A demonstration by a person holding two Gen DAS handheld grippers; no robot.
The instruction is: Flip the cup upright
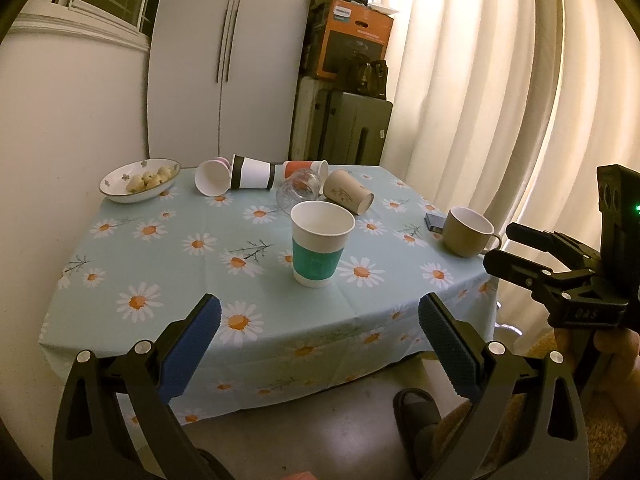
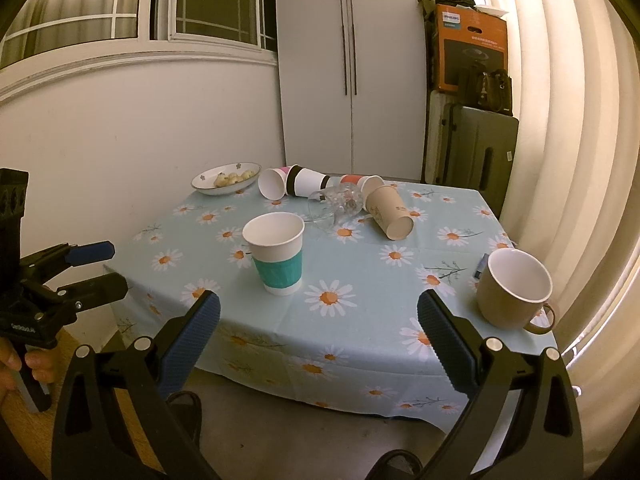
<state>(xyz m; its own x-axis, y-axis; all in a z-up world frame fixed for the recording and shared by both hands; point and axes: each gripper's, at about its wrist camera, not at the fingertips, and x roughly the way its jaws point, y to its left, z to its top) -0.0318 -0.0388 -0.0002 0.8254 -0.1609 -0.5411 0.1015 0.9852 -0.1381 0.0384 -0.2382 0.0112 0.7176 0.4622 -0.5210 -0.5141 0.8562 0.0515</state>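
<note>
- The left gripper (image 1: pixel 319 334) has its jaws spread wide, and nothing sits between its blue pads (image 1: pixel 192 350).
- The right gripper (image 2: pixel 318 334) is likewise wide apart and holds nothing between its blue pads (image 2: pixel 447 347).
- Neither gripper touches anything; both are level, side by side, pointing forward.
- Seen from the other side, each gripper's fingers part, with a hand (image 2: pixel 18 364) gripping its handle.
</note>
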